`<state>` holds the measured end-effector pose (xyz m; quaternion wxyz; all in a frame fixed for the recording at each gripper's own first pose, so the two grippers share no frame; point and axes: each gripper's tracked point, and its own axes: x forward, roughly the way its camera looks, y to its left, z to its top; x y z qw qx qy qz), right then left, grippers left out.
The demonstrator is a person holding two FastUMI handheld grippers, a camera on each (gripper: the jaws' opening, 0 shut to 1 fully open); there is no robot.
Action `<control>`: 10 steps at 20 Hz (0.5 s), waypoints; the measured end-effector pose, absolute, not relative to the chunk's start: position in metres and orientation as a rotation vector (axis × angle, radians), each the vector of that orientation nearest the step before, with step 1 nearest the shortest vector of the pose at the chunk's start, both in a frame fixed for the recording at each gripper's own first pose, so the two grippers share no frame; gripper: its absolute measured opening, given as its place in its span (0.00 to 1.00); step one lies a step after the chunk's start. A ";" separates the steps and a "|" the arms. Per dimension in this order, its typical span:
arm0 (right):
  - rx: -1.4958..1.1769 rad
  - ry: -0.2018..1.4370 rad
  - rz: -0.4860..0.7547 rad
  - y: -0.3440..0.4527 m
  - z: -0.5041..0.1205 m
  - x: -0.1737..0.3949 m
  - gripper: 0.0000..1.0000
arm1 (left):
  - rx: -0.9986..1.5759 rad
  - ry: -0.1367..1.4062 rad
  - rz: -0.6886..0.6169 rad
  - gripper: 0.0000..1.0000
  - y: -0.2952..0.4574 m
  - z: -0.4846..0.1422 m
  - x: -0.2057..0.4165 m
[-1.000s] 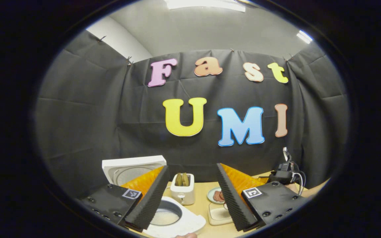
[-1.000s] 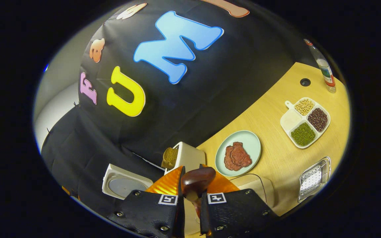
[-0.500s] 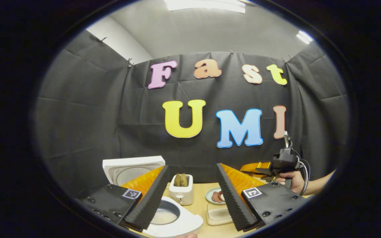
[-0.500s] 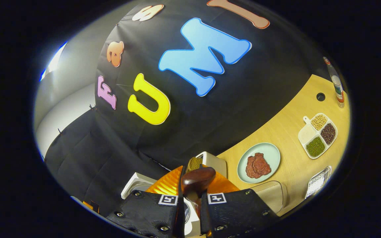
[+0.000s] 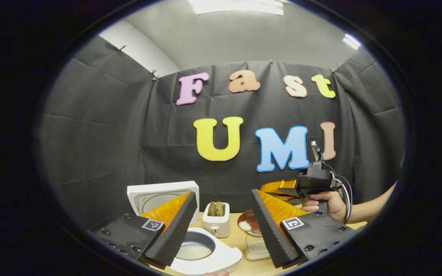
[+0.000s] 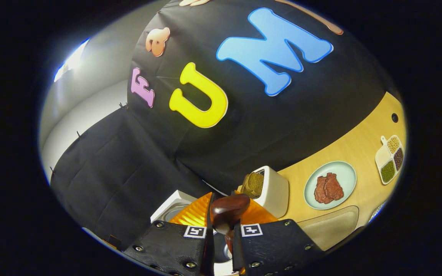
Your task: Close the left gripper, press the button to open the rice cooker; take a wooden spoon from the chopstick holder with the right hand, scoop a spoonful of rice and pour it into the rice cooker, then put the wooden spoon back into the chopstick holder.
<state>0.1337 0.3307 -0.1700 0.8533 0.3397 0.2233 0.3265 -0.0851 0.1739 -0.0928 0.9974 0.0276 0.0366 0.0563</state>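
- Since the rice cooker (image 5: 202, 253) already stands with its lid (image 5: 163, 193) raised behind the pot in the left gripper view, the button press looks done; pale rice shows in the bottom of the pot. The left gripper (image 5: 225, 226) hangs above and just in front of the cooker with its jaws wide apart and nothing between them.
- Farther right in that same view, a hand (image 5: 326, 205) holds the right gripper (image 5: 282, 188) up over the table, and the bowl of the wooden spoon (image 5: 248, 222) shows just beside the toaster (image 5: 216, 222), carrying what looks like a small white heap of rice. Judging by that, the scoop has been taken and the load is on its way to the pot, not yet over it.
- Looking along the right gripper (image 6: 221, 226) in the right gripper view, both fingers are clamped on the spoon's dark handle, whose rounded end pokes up between them. Below lies part of the open cooker, with the toaster and a plate of meat (image 6: 330, 186) off to the right on the table (image 6: 363, 153).
- Left to do, as I judge it: tip the rice into the pot, then return the spoon to the chopstick holder, which I cannot pick out here.
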 end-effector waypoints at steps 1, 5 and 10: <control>0.712 0.472 0.704 0.341 -0.168 0.133 0.18 | 0.056 0.073 0.121 0.99 0.177 -0.092 -0.087; 0.692 0.492 0.752 0.376 -0.168 0.128 0.18 | 0.056 0.083 0.145 0.99 0.188 -0.096 -0.095; 0.619 0.516 0.837 0.425 -0.170 0.111 0.18 | 0.039 0.092 0.173 0.99 0.199 -0.102 -0.106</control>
